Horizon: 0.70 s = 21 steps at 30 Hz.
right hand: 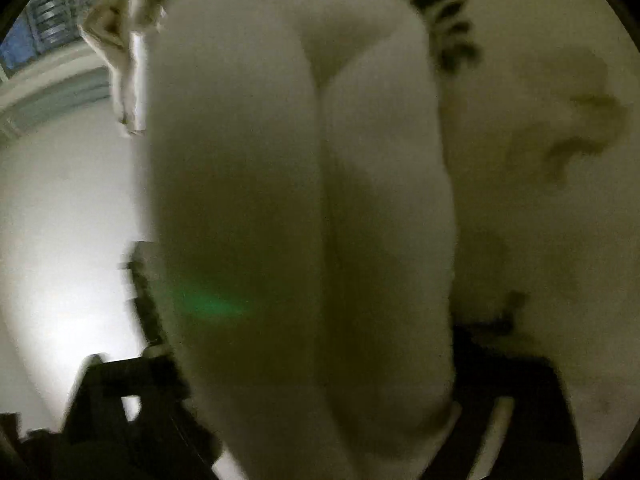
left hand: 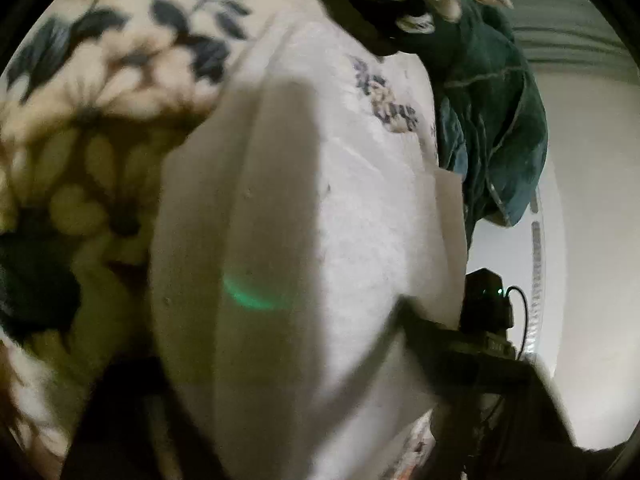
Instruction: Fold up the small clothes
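1 white garment (left hand: 312,208), 1 green garment (left hand: 492,120), 1 floral cloth (left hand: 100,92).

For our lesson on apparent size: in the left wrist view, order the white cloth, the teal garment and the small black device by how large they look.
1. white cloth, though it is nearest the camera
2. teal garment
3. small black device
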Each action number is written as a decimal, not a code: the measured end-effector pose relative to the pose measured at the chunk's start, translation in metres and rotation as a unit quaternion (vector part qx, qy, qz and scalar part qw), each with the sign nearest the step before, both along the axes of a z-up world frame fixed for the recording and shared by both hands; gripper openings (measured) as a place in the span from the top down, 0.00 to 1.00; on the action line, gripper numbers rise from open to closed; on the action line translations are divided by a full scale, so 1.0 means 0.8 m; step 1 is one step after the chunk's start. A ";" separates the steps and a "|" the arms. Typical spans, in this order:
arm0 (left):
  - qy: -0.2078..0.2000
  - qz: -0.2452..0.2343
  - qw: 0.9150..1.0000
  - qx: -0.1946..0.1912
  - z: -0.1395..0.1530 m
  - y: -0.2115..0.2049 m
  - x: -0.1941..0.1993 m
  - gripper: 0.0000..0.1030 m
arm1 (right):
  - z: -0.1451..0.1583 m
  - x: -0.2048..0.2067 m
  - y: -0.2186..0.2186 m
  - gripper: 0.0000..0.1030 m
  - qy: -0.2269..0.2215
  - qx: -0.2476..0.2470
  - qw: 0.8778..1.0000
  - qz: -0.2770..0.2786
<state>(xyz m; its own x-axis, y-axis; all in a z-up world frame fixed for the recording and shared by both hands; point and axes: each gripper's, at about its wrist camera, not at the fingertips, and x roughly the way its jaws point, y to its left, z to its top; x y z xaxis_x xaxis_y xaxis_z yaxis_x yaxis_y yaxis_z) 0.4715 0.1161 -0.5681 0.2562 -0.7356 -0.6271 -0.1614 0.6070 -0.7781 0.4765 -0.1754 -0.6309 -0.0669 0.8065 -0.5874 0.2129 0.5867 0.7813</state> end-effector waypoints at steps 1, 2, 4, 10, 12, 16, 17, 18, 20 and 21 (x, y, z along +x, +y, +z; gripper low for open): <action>-0.002 0.004 1.000 -0.002 0.004 0.003 0.000 0.65 | 0.000 -0.001 0.001 0.40 0.003 -0.005 1.000 -0.007; -0.007 0.007 1.000 -0.005 0.012 0.007 0.000 0.66 | 0.002 -0.003 -0.003 0.47 0.005 -0.005 1.000 -0.023; -0.021 0.005 1.000 -0.002 0.032 0.010 -0.001 0.68 | 0.015 -0.006 -0.010 0.51 0.003 -0.003 0.999 -0.043; -0.069 -0.002 0.998 -0.006 0.131 0.013 0.018 0.69 | 0.087 -0.003 0.006 0.53 -0.022 -0.009 0.998 -0.058; -0.086 0.001 0.996 -0.009 0.170 0.017 0.031 0.69 | 0.129 0.007 0.009 0.53 -0.039 0.000 0.997 -0.065; -0.140 0.002 0.990 -0.017 0.271 0.026 0.085 0.69 | 0.237 0.041 0.021 0.54 -0.094 0.005 0.993 -0.071; -0.154 0.002 0.988 -0.016 0.293 0.031 0.099 0.69 | 0.265 0.055 0.026 0.54 -0.111 0.005 0.991 -0.070; -0.169 0.002 0.985 -0.018 0.318 0.035 0.116 0.69 | 0.291 0.071 0.026 0.54 -0.127 0.003 0.989 -0.069; -0.199 0.005 0.980 -0.018 0.370 0.051 0.161 0.69 | 0.347 0.103 0.032 0.54 -0.165 0.002 0.984 -0.067; -0.210 0.008 0.977 -0.016 0.393 0.060 0.185 0.69 | 0.373 0.123 0.035 0.54 -0.183 0.002 0.981 -0.067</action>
